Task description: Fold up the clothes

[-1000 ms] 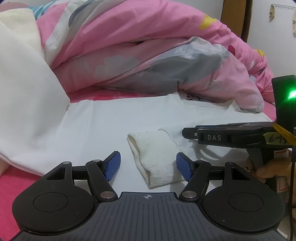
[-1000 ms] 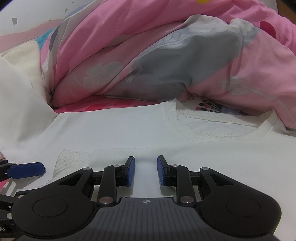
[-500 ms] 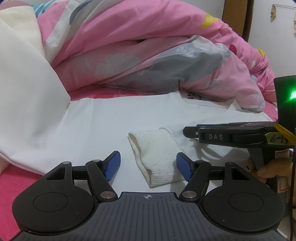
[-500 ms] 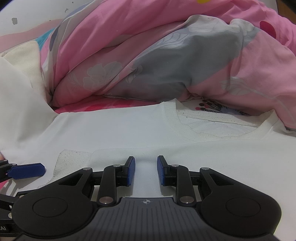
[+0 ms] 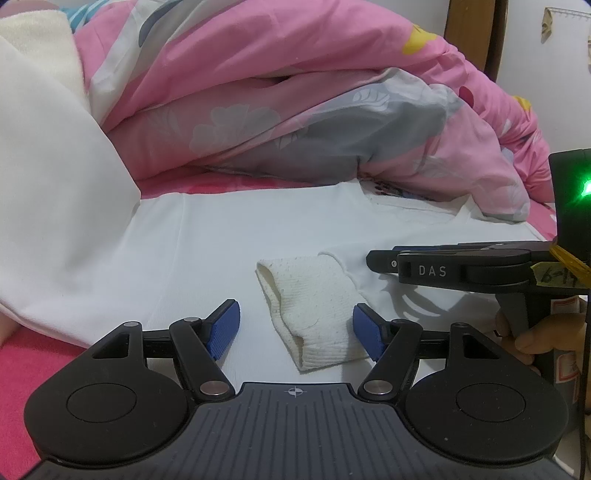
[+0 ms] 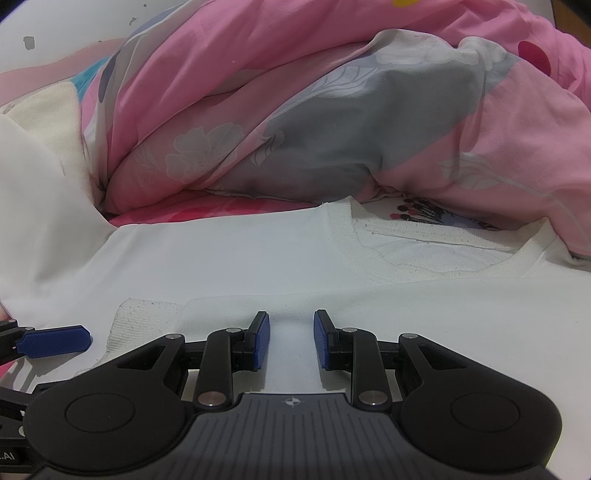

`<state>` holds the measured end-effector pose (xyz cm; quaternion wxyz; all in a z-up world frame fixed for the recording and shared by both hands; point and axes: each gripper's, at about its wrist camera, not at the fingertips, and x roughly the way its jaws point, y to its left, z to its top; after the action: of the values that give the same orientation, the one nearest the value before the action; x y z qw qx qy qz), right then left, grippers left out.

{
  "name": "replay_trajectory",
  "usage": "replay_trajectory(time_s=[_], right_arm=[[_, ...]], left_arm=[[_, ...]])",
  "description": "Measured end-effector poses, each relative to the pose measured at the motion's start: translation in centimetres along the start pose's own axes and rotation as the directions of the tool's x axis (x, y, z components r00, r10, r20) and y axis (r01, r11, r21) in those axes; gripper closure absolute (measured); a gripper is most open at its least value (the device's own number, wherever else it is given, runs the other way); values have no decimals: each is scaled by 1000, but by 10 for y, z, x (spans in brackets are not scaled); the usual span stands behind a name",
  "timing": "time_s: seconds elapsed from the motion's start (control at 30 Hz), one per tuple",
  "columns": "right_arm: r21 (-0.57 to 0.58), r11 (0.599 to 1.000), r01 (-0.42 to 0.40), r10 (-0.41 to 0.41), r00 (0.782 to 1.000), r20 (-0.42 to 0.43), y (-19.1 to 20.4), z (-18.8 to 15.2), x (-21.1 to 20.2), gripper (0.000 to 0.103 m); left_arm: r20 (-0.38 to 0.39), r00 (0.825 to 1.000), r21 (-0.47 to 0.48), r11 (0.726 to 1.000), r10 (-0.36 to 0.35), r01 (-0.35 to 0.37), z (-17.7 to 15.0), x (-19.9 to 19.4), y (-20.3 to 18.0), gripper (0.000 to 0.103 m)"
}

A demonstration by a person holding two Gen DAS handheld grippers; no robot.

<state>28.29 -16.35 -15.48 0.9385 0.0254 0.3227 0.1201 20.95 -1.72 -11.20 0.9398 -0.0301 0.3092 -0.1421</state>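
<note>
Nothing has shifted since a second ago: both your grippers sit where they were, over the white shirt [image 5: 207, 236] spread flat on the bed.

Your left gripper [image 5: 295, 328] stands wide, its blue pads either side of the ribbed cuff [image 5: 314, 317] without pressing it; the cuff lies folded in across the shirt body. Your right gripper [image 6: 291, 339] is narrow, with a gap between the pads and only flat shirt cloth below them, nothing gripped. The shirt's collar [image 6: 424, 254] lies beyond it, towards the quilt.

A pink sheet [image 5: 29, 362] covers the bed, and a pink and grey flowered quilt [image 5: 295, 110] is heaped behind the shirt. White wall [image 5: 535, 74] and a wooden post [image 5: 472, 33] show at the far right.

Your right gripper's side reads "DAS" [image 5: 432, 271]; a yellow tag [image 5: 557, 278] on it bears handwriting, seemingly "6-14".
</note>
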Motion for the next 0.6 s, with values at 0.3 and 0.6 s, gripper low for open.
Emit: replay_trajectory(time_s=[0.3, 0.6], right_arm=[[1, 1000, -1, 1, 1000, 1, 0, 0, 0, 75], [3, 1000, -4, 4, 1000, 2, 0, -1, 0, 75]], left_arm=[[-2, 1000, 1, 1000, -1, 1, 0, 1, 1, 35], [-3, 1000, 0, 1000, 0, 0, 0, 1, 0, 34]])
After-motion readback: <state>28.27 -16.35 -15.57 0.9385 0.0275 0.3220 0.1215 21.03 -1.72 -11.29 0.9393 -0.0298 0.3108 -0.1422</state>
